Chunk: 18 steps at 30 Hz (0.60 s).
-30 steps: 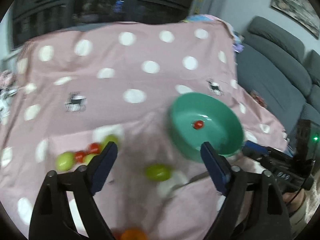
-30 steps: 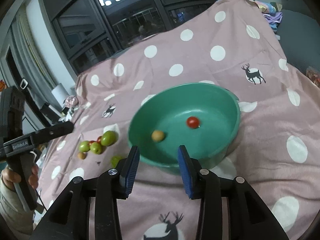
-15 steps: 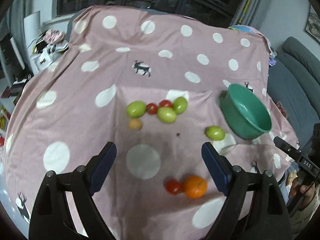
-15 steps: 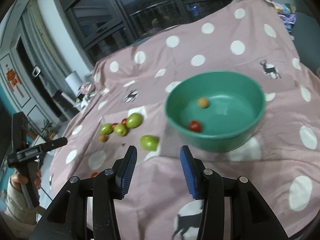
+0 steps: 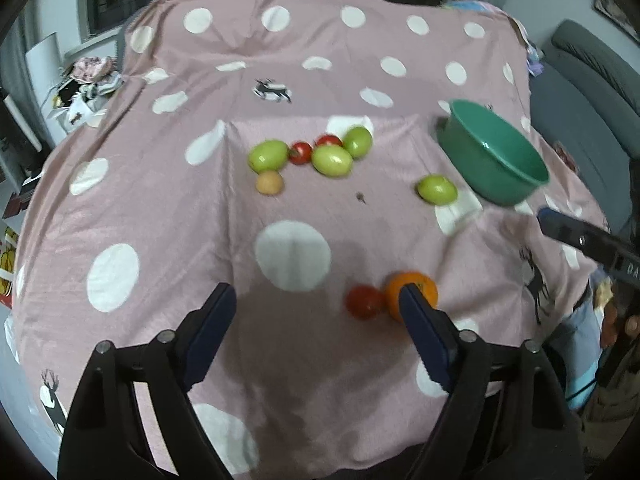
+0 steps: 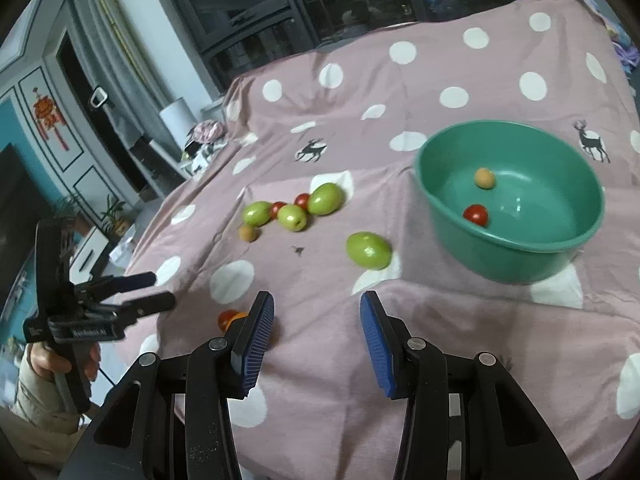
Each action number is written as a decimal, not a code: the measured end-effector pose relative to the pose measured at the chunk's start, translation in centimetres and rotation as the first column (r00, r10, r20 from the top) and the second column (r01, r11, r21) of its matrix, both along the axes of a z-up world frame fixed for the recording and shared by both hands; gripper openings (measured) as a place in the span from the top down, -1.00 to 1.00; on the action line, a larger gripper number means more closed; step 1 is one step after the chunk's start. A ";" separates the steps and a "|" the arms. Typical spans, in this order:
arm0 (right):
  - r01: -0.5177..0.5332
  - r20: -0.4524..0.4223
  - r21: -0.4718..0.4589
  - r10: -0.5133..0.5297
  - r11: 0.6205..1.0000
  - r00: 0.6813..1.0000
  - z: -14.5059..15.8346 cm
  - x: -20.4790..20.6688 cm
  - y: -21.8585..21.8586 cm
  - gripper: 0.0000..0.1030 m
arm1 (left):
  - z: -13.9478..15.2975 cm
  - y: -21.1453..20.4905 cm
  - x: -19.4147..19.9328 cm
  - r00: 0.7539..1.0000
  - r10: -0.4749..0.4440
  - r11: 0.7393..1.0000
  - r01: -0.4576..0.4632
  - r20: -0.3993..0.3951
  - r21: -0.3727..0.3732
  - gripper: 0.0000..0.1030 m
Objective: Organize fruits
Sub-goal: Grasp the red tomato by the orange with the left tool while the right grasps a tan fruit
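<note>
Right wrist view: two small fruits [image 6: 476,214] are being kept in the green bowl [image 6: 516,248]; many are being left outside. Both grippers, left [image 5: 316,304] just narrowing and right [image 6: 316,320], are being held open and empty.

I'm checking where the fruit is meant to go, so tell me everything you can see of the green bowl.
The green bowl is round and deep, smooth and slightly glossy like plastic, with a thin rolled rim. It stands upright on the pink dotted cloth, at the table's right side. Inside lie a small red tomato and a small tan fruit, apart from each other. Neither claw touches it.
</note>
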State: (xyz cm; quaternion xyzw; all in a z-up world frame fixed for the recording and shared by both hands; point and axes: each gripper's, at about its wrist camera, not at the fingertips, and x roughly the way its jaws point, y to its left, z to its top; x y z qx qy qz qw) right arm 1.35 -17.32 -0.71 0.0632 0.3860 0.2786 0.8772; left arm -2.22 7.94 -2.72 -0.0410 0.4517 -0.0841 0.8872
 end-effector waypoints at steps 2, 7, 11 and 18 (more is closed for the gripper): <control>-0.014 -0.003 -0.001 0.014 1.000 1.000 -0.1 0.0 0.6 0.11 | -0.8 -0.4 0.0 1.000 -0.020 1.000 0.020 -0.020 -0.003 -0.50; -0.046 -0.026 -0.018 0.045 0.999 0.999 -0.7 0.3 1.9 0.11 | -2.3 -1.3 0.6 0.996 -0.053 0.999 0.052 -0.067 -0.006 -0.11; -0.052 -0.043 -0.023 0.051 0.998 0.998 -1.2 0.8 2.4 0.11 | -3.2 -2.0 1.2 0.992 -0.083 0.996 0.084 -0.092 0.008 0.00; -0.059 -0.056 -0.026 0.058 0.998 0.997 -1.8 1.1 2.6 0.11 | -4.6 -2.9 2.4 0.984 -0.134 0.991 0.135 -0.116 0.005 0.00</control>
